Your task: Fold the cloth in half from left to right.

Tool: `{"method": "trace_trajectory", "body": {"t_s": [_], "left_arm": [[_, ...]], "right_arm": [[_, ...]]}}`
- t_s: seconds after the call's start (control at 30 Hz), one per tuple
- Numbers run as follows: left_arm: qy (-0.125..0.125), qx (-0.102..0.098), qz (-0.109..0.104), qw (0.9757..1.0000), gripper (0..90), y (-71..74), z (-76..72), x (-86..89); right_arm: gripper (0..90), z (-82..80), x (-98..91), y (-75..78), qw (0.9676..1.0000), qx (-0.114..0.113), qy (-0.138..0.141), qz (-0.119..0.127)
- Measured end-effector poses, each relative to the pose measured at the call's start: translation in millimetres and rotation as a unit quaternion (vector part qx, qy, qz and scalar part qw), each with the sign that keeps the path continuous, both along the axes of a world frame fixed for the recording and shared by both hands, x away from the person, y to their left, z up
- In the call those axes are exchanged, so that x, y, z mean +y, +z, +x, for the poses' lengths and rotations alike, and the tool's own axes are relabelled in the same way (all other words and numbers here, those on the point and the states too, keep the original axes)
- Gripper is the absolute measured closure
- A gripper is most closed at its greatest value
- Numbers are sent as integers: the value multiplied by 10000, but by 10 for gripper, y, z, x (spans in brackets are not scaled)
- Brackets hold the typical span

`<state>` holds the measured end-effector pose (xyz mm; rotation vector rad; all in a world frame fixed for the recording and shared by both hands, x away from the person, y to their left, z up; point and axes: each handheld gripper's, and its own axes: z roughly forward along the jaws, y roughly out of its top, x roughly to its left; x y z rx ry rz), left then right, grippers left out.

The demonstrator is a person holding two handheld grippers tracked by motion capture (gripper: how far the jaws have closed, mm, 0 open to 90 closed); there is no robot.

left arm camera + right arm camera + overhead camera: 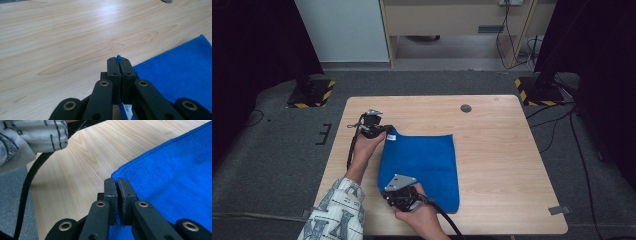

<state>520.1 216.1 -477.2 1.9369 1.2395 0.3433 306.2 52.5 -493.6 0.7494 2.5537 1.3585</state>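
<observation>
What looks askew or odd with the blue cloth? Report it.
Nothing is spilled or damaged. The blue cloth lies flat on the table, a little skewed to its edges. Its far-left corner is lifted slightly, pinched in the shut left gripper; the right gripper is shut on the near-left corner.

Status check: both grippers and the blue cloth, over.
Left gripper and right gripper each shut on a blue cloth corner. Cloth on table. Nothing in the way.
</observation>
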Motion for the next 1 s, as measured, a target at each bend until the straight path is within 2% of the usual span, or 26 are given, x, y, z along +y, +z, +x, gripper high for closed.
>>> {"method": "trace_trajectory", "body": {"t_s": [0.07,0.27,0.43,0.5,0.77,0.9,1.0], "left_arm": [[-2,23,-76,10000,877,-51,23,-126],[-202,81,82,9997,874,-195,46,-543],[-298,115,129,9994,872,-232,48,-785],[-299,168,88,9994,871,-237,58,-844],[-416,174,81,9989,870,-214,95,-1099],[-468,158,-27,9988,873,-198,80,-1210],[-497,167,11,9986,872,-202,69,-1282]], "right_arm": [[864,1,-110,-10,10000,8,-37,5],[862,3,-448,-96,9998,139,-112,7],[863,-27,-653,-141,9997,133,-154,-114],[862,-30,-725,-149,9996,130,-199,-148],[857,-31,-967,-187,9990,139,-325,-275],[858,-62,-1057,-171,9989,110,-375,-271],[856,-84,-1120,-150,9987,89,-398,-317]]}}
